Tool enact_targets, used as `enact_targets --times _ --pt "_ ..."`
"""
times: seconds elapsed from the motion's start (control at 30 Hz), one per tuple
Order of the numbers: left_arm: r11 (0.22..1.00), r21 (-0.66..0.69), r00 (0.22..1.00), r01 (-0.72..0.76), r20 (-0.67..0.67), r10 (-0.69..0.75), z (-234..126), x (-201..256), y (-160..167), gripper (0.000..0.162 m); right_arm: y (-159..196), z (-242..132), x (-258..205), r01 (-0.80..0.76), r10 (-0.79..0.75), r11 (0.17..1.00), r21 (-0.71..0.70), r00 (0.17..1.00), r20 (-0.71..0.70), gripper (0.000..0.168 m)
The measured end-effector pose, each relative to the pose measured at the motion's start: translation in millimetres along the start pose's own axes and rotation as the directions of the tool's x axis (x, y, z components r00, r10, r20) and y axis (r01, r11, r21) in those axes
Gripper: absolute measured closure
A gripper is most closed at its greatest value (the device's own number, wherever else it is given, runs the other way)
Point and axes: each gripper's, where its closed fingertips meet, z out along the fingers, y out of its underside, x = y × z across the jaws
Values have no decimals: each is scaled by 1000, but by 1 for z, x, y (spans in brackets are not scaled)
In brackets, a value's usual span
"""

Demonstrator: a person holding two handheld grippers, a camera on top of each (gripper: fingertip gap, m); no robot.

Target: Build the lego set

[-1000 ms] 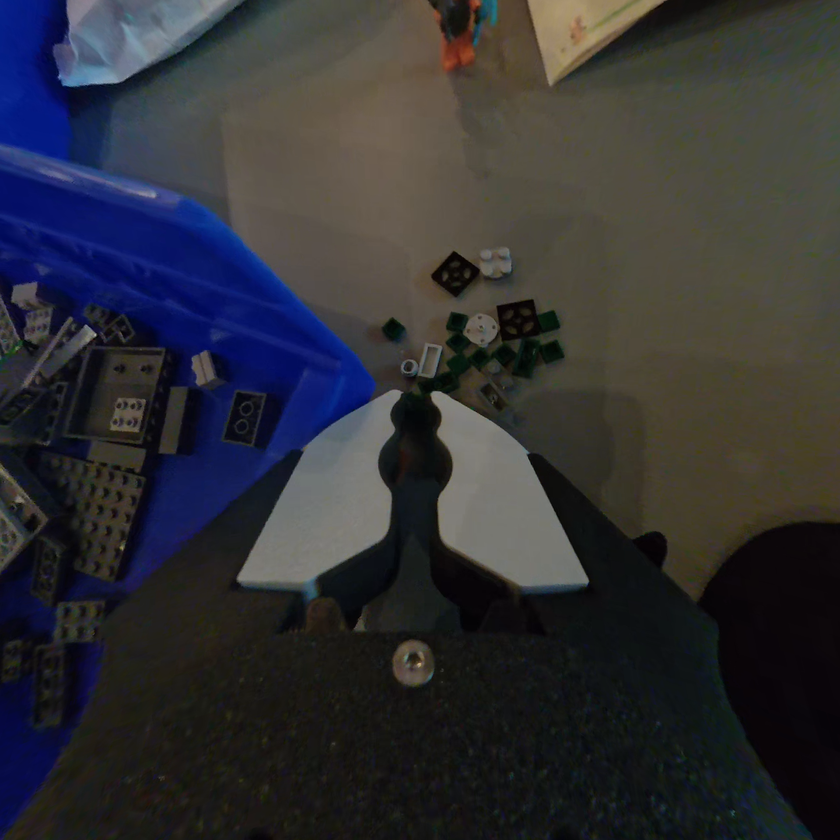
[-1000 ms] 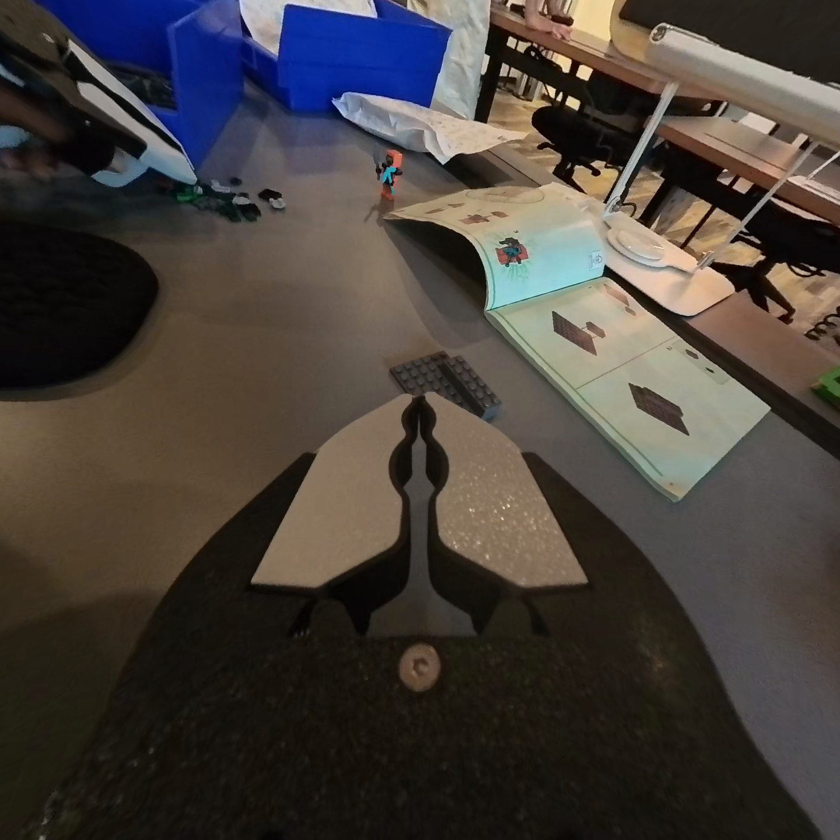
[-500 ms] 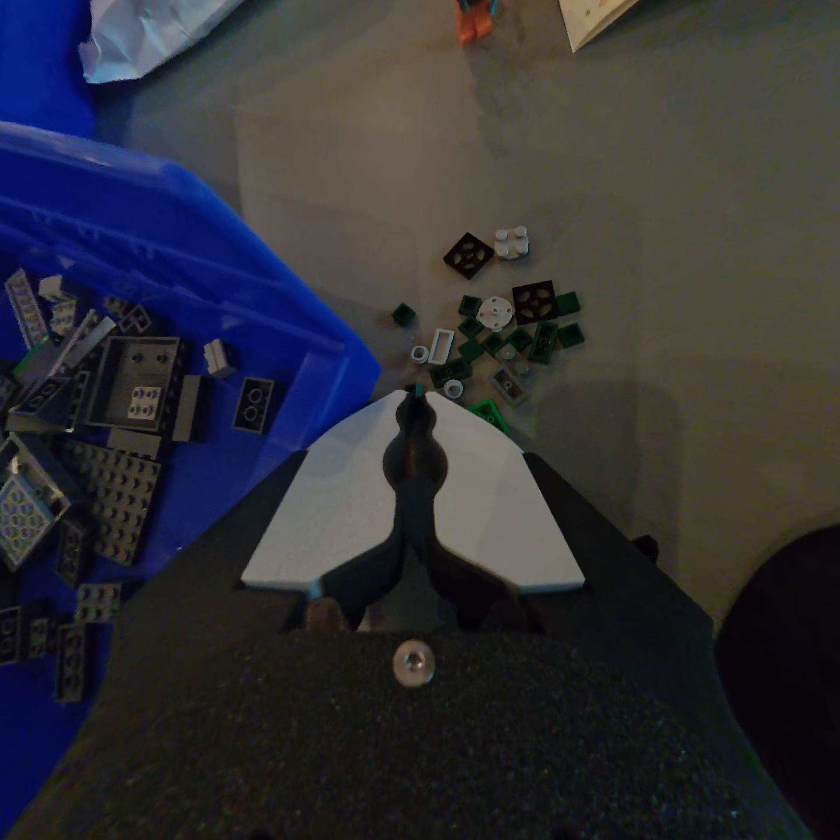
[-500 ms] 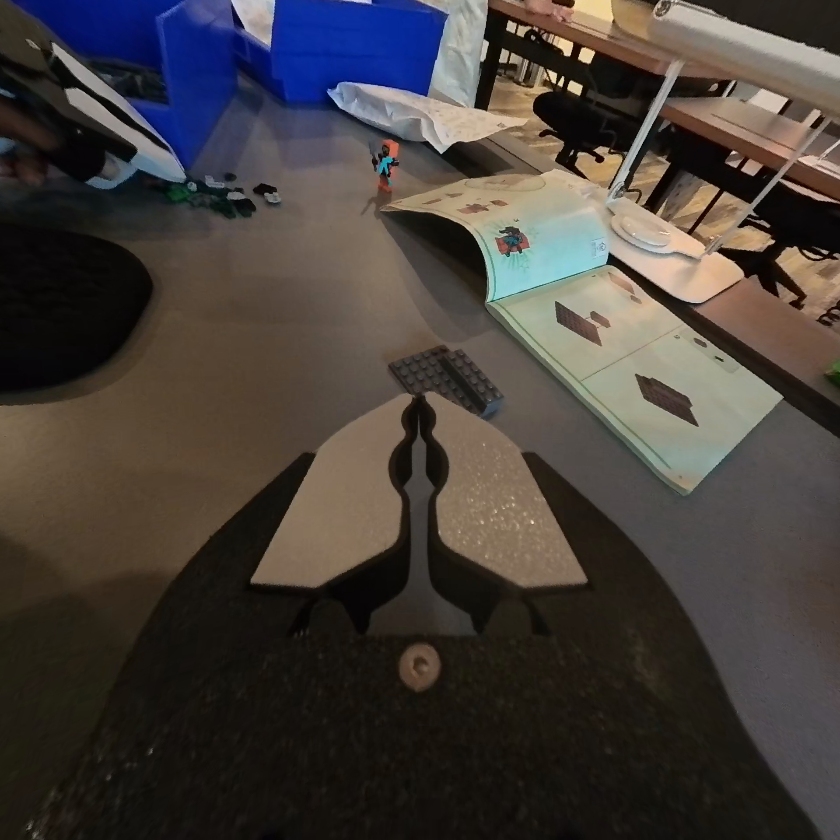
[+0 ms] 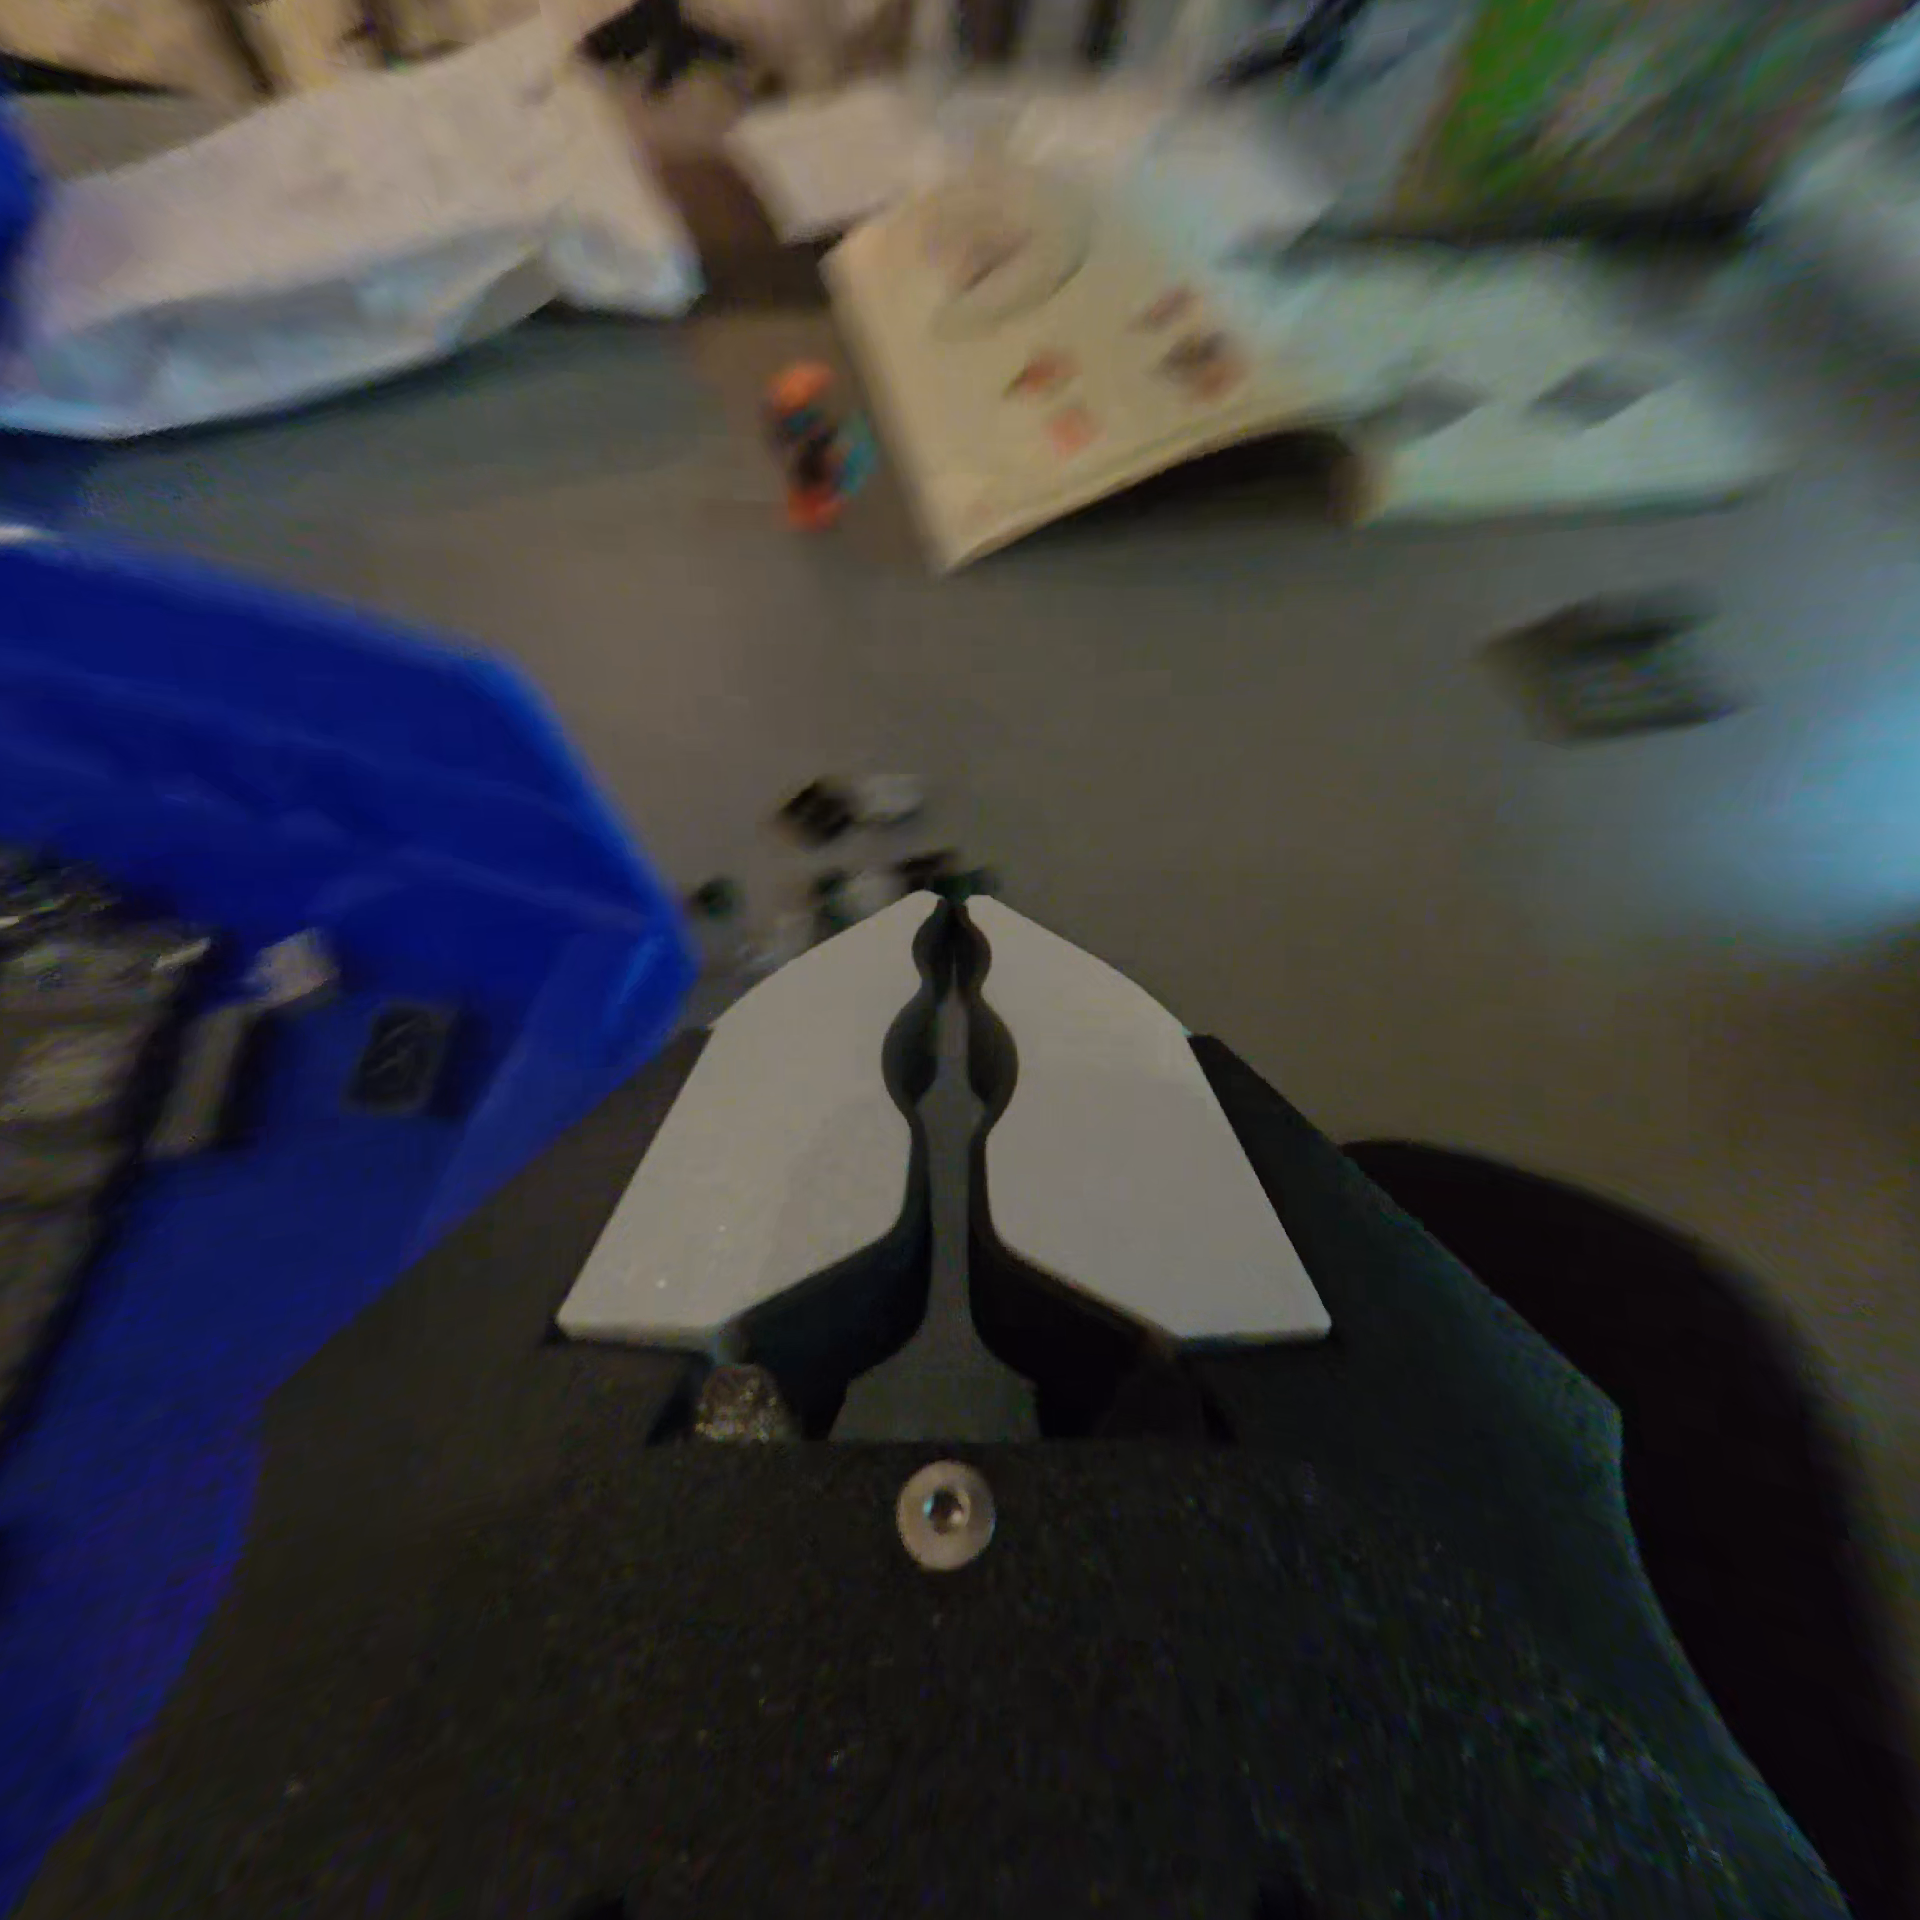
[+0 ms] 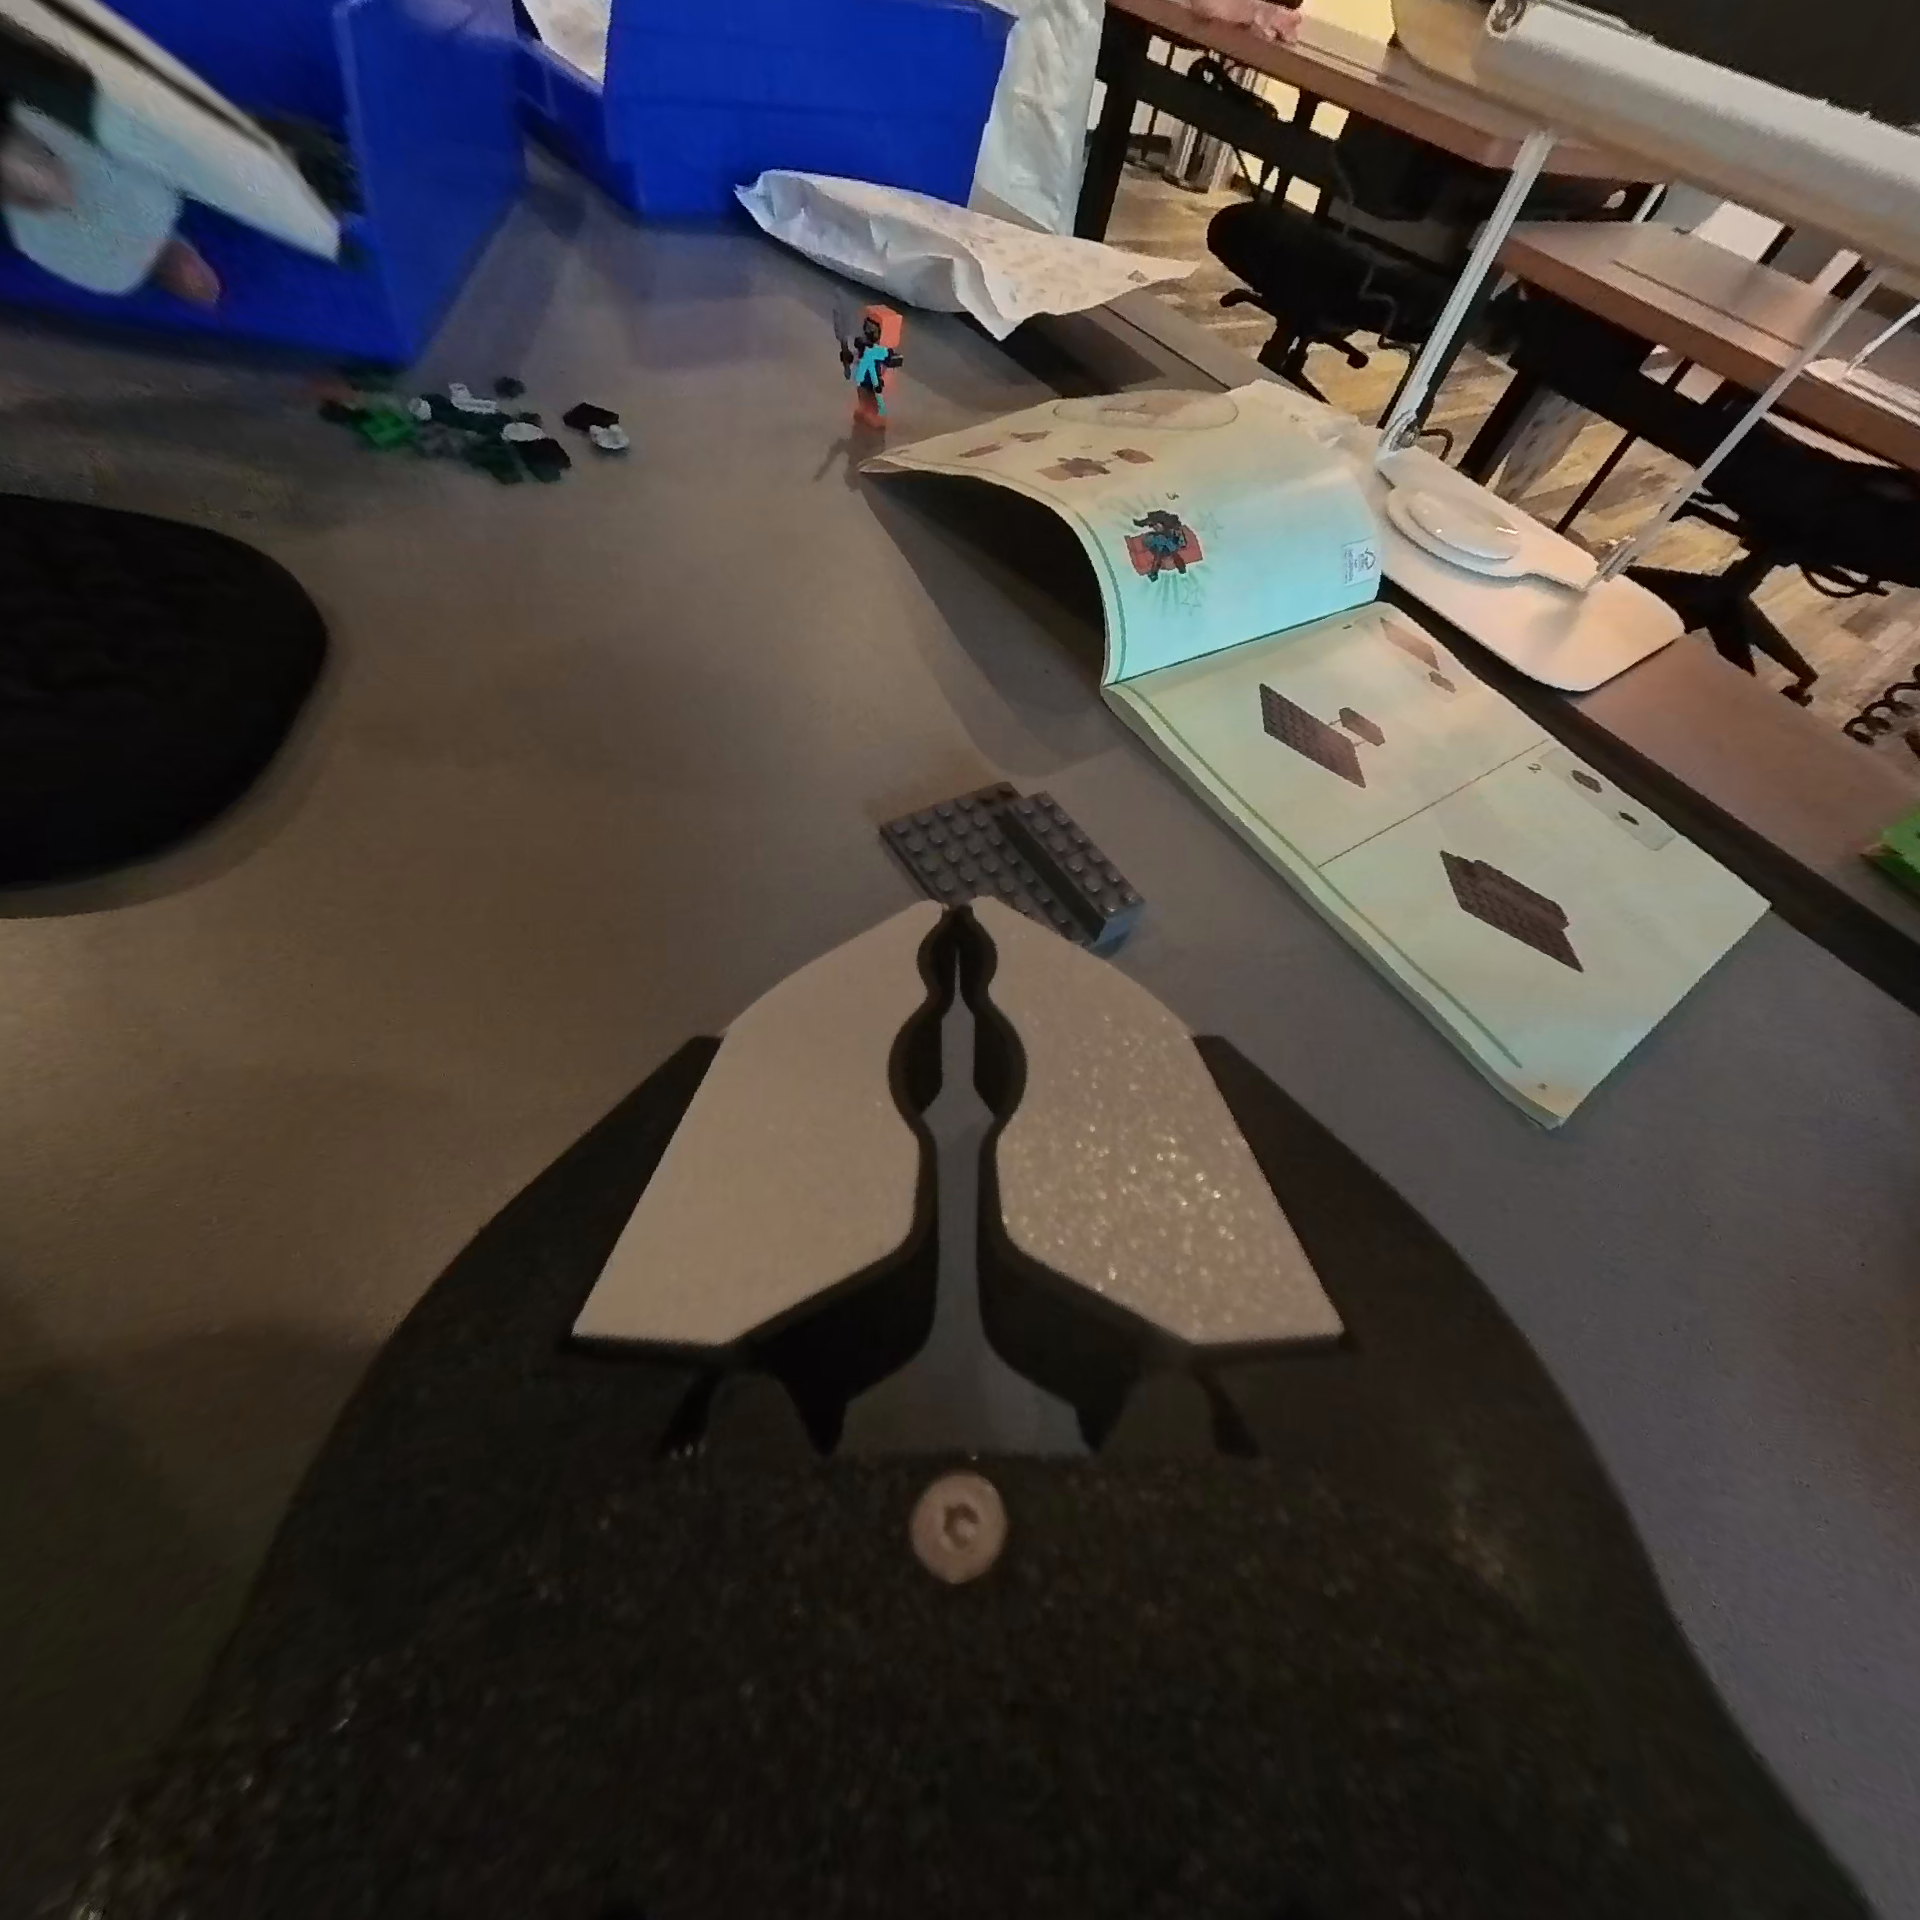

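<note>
The left wrist view is motion-blurred. My left gripper (image 5: pixel 951 906) is shut, with a small dark green piece pinched at its tips, above the pile of small green, black and white pieces (image 5: pixel 852 842). The pile also shows in the right wrist view (image 6: pixel 468 426), with the left gripper (image 6: pixel 156 177) raised above the blue bin. My right gripper (image 6: pixel 958 914) is shut and empty, just in front of the dark grey studded plate (image 6: pixel 1003 868) on the table. The plate shows blurred in the left wrist view (image 5: pixel 1621 675).
A blue bin (image 5: pixel 260 779) of grey bricks stands on the left. An orange and teal minifigure (image 6: pixel 871 364) stands by the open instruction booklet (image 6: pixel 1351 727). A white lamp base (image 6: pixel 1507 582), a white paper bag (image 6: pixel 935 249) and a black mat (image 6: pixel 125 686) are around. The left gripper's tips are roughly 30 cm from the right gripper's. The dark grey studded plate (image 6: pixel 1003 868) is about 10 cm from my right fingertips. Seen from the left wrist view (image 5: pixel 1592 674) as well.
My left gripper has lifted away from the pile and tilted up, so its view now shows the booklet and the plate. My right gripper has barely moved.
</note>
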Motion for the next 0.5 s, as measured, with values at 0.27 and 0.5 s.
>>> enact_targets --times 0.27,0.5 --pt "988 -3 775 152 -620 -121 7 129 -40 162 -5 -2 -2 15 -15 1000 12 1000 5 168" --pt "947 -320 470 14 -834 -289 34 223 -20 162 -6 -4 -3 29 -29 1000 10 1000 -1 168"
